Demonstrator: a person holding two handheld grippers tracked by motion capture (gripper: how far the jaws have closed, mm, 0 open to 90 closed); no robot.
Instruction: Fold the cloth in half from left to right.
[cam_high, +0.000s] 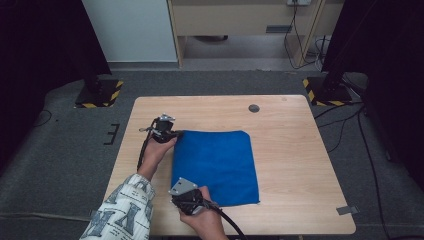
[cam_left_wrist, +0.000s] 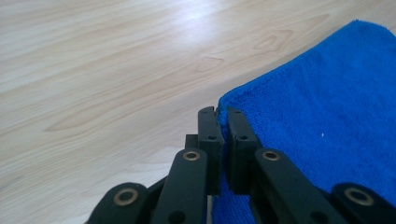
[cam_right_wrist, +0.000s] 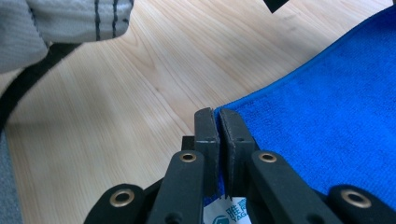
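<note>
High view: blue cloth (cam_high: 216, 167) lies flat, folded, on the wooden tabletop (cam_high: 290, 150), left of centre. Left tongs (cam_high: 176, 134) sit at the cloth's far-left corner, right tongs (cam_high: 176, 192) at its near-left corner. Both corners of one edge taken, likely so that edge can be lifted evenly and carried over for a fold.

Left gripper view: left tongs (cam_left_wrist: 222, 112) pinched tight on the cloth (cam_left_wrist: 327, 112) corner, fabric squeezed between the jaws.

Right gripper view: right tongs (cam_right_wrist: 218, 112) likewise clamped on the cloth (cam_right_wrist: 327, 112) edge; a white label (cam_right_wrist: 224, 215) peeks below the jaws. Patterned sleeve (cam_right_wrist: 70, 23) far left.
</note>
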